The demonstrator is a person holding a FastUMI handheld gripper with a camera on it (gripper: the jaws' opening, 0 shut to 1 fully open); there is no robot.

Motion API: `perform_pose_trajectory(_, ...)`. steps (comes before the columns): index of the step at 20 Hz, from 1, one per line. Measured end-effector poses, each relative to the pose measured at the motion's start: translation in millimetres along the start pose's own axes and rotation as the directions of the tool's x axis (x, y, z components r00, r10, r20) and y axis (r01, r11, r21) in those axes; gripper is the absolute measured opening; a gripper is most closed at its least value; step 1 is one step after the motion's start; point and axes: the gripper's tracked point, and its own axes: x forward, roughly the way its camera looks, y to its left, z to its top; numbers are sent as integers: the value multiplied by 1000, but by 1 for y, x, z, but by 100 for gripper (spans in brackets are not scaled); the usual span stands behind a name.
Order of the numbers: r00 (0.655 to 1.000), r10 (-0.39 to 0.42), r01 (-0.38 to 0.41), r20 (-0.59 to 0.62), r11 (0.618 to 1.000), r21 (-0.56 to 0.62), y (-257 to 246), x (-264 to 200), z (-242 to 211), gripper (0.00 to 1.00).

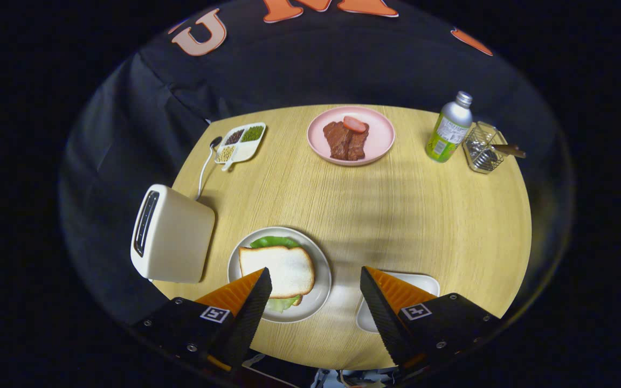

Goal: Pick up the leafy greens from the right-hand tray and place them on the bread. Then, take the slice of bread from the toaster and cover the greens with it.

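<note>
On a grey plate (323, 285) near the front of the round wooden table, a slice of white bread (278, 269) lies flat on top of leafy greens (274, 242), whose edges stick out behind and in front of it. My gripper (316, 283) hangs above the table, open and holding nothing; its left finger (246, 302) overlaps the plate's near edge. The white tray (423, 281) lies to the right, mostly hidden under the right finger (391, 307). The cream toaster (173, 234) stands left of the plate, its slot dark.
At the back sit a pink plate (380, 137) with brown meat and a sausage slice, a small divided dish (241, 141) of grains, a green-labelled bottle (449, 129) and a wire basket (482, 148). The toaster's cord (204, 170) runs along the table's left edge.
</note>
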Motion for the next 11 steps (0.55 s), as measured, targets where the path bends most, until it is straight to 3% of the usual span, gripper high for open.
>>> perform_pose_trajectory(5,974,-23,14,225,999,41,-6,-87,38,99)
perform_pose_trajectory(11,879,-123,87,460,991,99,-43,-167,53,99)
